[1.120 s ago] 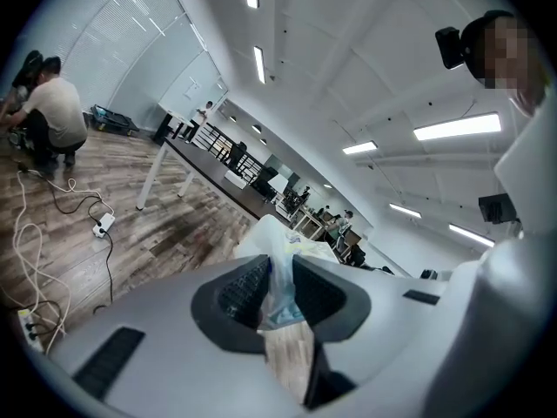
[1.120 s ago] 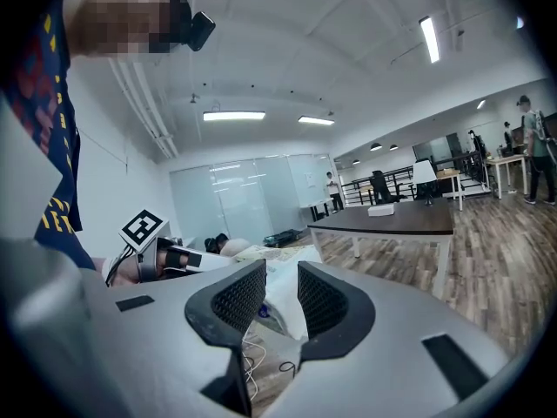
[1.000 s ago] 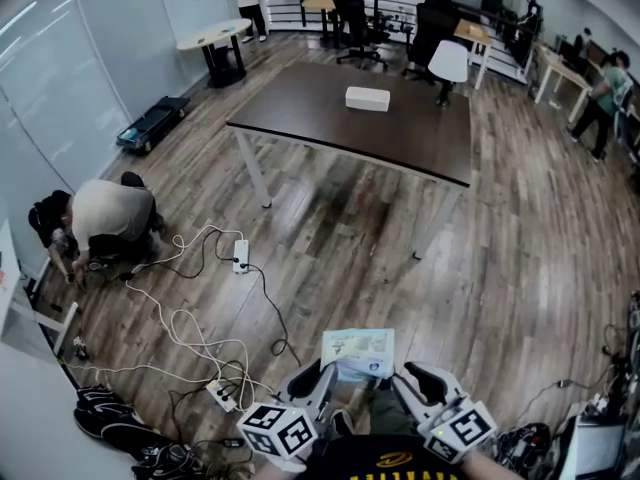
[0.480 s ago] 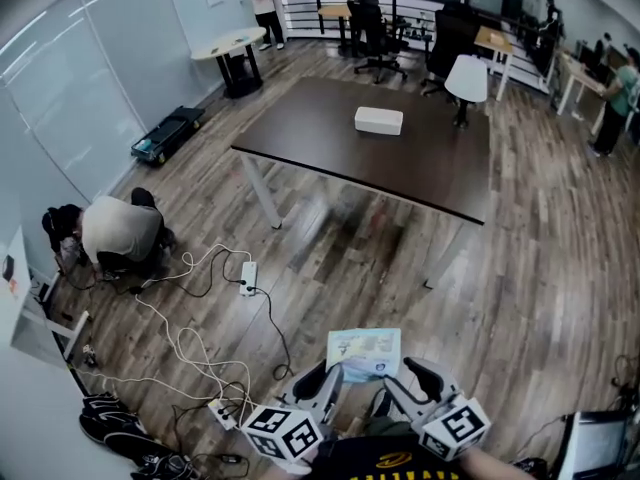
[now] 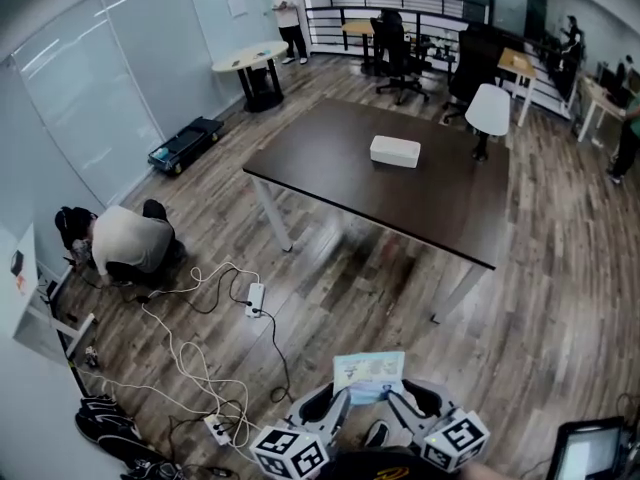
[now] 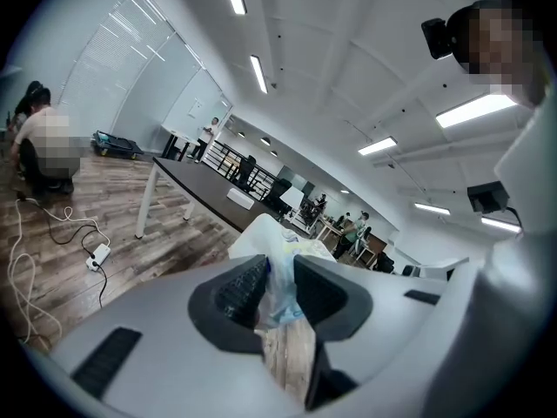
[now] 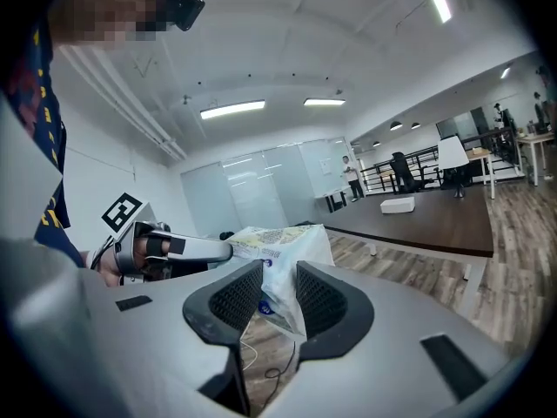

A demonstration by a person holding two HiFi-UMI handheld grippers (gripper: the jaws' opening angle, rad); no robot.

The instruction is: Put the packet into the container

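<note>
Both grippers hold a pale printed packet [image 5: 369, 373] in front of me, low in the head view. The left gripper [image 5: 338, 396] pinches its left edge and the right gripper [image 5: 400, 396] its right edge. In the left gripper view the packet [image 6: 283, 259] is squeezed between the dark pads of the left gripper [image 6: 280, 290]. In the right gripper view the packet [image 7: 283, 246] sits between the pads of the right gripper [image 7: 278, 299], whose jaws have just been closing on it. The white container [image 5: 395, 150] stands on a dark table [image 5: 330, 168] well ahead.
A person [image 5: 125, 243] crouches on the wooden floor at the left beside white cables and a power strip [image 5: 255, 299]. Black bags [image 5: 105, 418] lie at the lower left. Office chairs [image 5: 400, 53], a round table [image 5: 250, 60] and a standing person [image 5: 288, 18] are behind the table.
The table and container have come closer and lower in the head view. The packet stays held between both grippers, which sit a little lower in the frame.
</note>
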